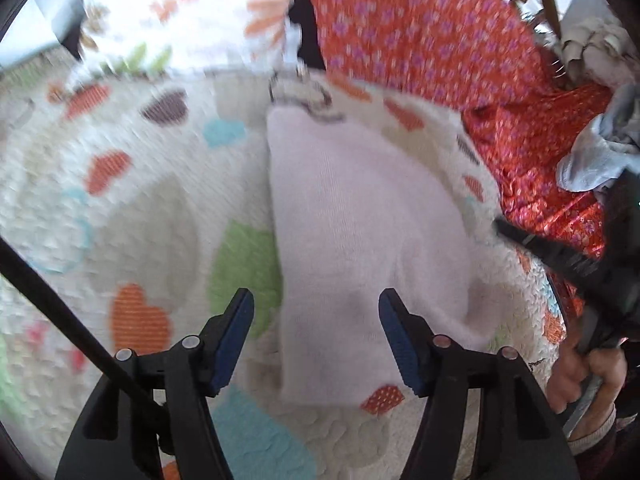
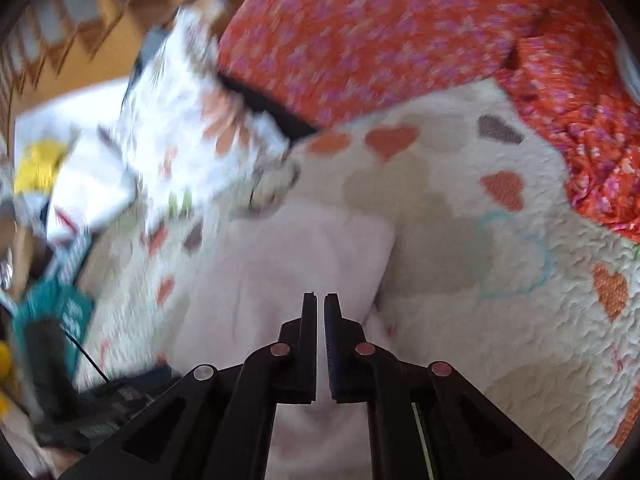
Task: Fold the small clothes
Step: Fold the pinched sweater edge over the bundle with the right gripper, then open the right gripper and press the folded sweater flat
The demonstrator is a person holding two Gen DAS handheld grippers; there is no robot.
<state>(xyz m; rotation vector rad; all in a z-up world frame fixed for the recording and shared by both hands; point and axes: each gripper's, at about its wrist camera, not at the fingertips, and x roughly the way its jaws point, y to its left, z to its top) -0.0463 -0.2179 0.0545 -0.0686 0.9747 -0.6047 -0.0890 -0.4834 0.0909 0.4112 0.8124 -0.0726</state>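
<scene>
A pale pink knit garment (image 1: 360,240) lies folded flat on a white quilt with coloured hearts (image 1: 132,200). My left gripper (image 1: 316,316) is open, its blue-padded fingers spread just above the garment's near left part, holding nothing. In the right wrist view the same garment (image 2: 304,252) lies under my right gripper (image 2: 320,304), whose jaws stand almost together with a thin gap and nothing visible between them. The right gripper also shows at the right edge of the left wrist view (image 1: 560,256), held by a hand. Both views are motion-blurred.
An orange-red cloth with purple flowers (image 1: 440,32) lies bunched behind and right of the garment, also in the right view (image 2: 380,40). A white floral pillow (image 1: 180,8) sits at the back. A grey-blue cloth (image 1: 592,160) lies far right. Clutter and a teal item (image 2: 52,320) lie left.
</scene>
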